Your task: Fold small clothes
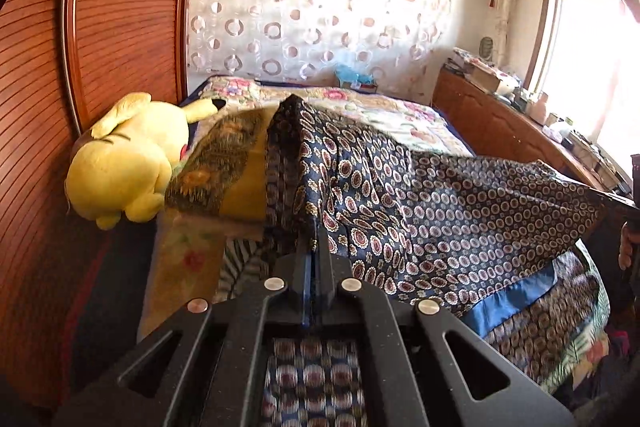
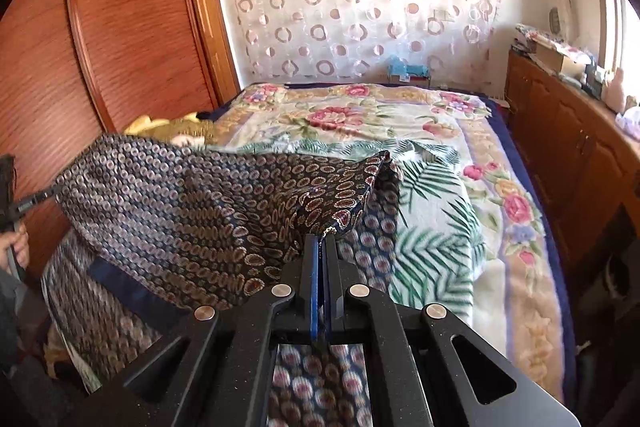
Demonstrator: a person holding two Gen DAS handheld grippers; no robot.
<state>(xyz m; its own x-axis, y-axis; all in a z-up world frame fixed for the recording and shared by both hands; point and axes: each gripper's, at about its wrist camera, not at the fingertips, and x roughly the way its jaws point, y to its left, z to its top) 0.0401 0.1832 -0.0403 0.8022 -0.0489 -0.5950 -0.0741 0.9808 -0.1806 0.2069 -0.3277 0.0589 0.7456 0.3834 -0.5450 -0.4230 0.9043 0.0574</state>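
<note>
A dark blue garment with a round medallion print and a plain blue hem band hangs stretched in the air between both grippers, above the near end of the bed. My left gripper is shut on one corner of it. My right gripper is shut on the other corner; the garment spreads leftward from it. The right gripper shows at the right edge of the left wrist view, the left gripper at the left edge of the right wrist view. The garment's lower part drapes below, partly hidden.
A bed with a floral blanket lies ahead. A yellow plush toy and an olive patterned cloth sit at its left, by a wooden wardrobe. A cluttered wooden cabinet runs along the right, under a window.
</note>
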